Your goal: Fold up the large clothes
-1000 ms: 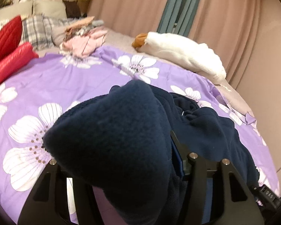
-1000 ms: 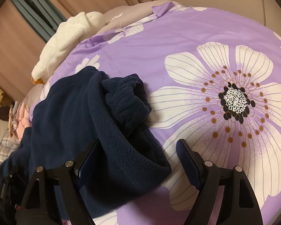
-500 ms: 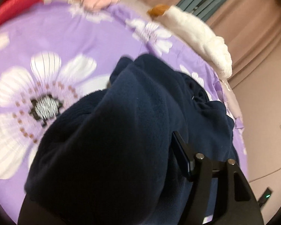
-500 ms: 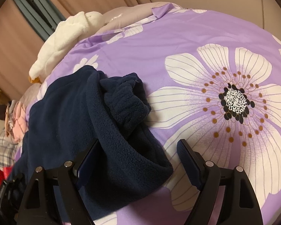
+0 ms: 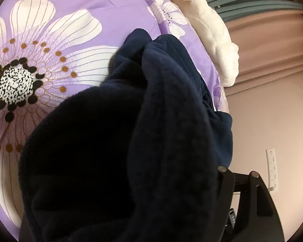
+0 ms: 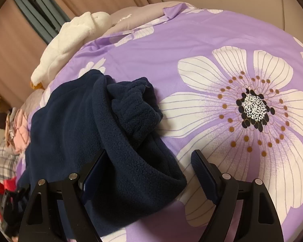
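The dark blue fleece (image 6: 74, 125) lies in a soft heap on the bed (image 6: 192, 40), on the purple cover with big white flowers. It is not flat and not neat. One part is rolled over into a fat bump, and a stretchy cuff (image 6: 137, 111) sticks out of the middle of the heap. The side nearest the right gripper (image 6: 149, 171) is doubled over into a thick rounded edge. So the folding looks like it has only begun. I think the fleece must be spread out or squared up, and then folded over more times, before it is a tidy pile.

The right gripper stands wide. The thick edge of the fleece sits between its two fingers, against the left one, but the right finger is clear of the cloth, so nothing is pinched.

The left gripper (image 5: 131, 211) is mostly buried under a big lump of the same fleece. Only one of its fingers shows. Its jaws have just been opening, with fleece draped over and between them. It looks like it is letting the cloth go, but I cannot tell if it grips any.

A white plush toy (image 6: 70, 38) lies at the far edge of the bed. Pink clothes (image 6: 20, 135) are piled further off.
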`<action>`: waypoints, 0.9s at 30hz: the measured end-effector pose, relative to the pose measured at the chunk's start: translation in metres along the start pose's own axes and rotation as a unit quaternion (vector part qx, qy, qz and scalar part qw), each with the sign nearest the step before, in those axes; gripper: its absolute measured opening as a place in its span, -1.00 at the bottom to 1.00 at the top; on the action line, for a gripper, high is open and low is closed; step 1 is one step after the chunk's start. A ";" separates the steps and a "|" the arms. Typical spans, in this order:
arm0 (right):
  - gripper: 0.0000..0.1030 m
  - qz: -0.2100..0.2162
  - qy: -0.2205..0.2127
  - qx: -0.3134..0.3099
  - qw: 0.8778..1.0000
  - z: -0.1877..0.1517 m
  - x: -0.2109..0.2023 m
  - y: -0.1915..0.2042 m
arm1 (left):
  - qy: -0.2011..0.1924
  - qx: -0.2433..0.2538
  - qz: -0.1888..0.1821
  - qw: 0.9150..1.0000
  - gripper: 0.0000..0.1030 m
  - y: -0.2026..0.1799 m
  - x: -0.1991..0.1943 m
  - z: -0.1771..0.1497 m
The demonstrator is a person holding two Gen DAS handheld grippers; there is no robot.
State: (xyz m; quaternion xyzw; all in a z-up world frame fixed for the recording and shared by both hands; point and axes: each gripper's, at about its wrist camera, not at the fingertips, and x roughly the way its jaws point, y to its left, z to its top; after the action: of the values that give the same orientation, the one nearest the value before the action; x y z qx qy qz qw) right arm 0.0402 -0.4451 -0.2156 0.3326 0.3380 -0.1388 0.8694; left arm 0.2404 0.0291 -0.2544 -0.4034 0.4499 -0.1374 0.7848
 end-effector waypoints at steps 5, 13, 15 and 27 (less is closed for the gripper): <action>0.61 -0.005 0.003 -0.001 1.000 0.001 0.000 0.000 | -0.026 0.037 0.033 0.998 0.30 -0.007 -0.004 -0.012; 0.68 -0.019 0.002 -0.009 1.000 0.002 0.004 0.006 | -0.035 0.051 0.058 0.996 0.29 -0.017 -0.003 -0.014; 0.68 -0.020 0.003 -0.011 1.000 0.002 0.004 0.006 | -0.044 0.066 0.078 0.994 0.28 -0.023 -0.005 -0.017; 0.68 -0.015 -0.006 -0.001 1.000 0.007 -0.011 -0.002 | -0.095 0.137 0.121 0.979 0.10 -0.050 -0.008 -0.016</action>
State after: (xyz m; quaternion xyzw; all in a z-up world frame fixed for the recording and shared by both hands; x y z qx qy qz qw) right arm 0.0348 -0.4510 -0.2050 0.3260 0.3377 -0.1538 0.8695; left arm 0.2303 -0.0062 -0.2161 -0.2458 0.3953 -0.0630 0.8828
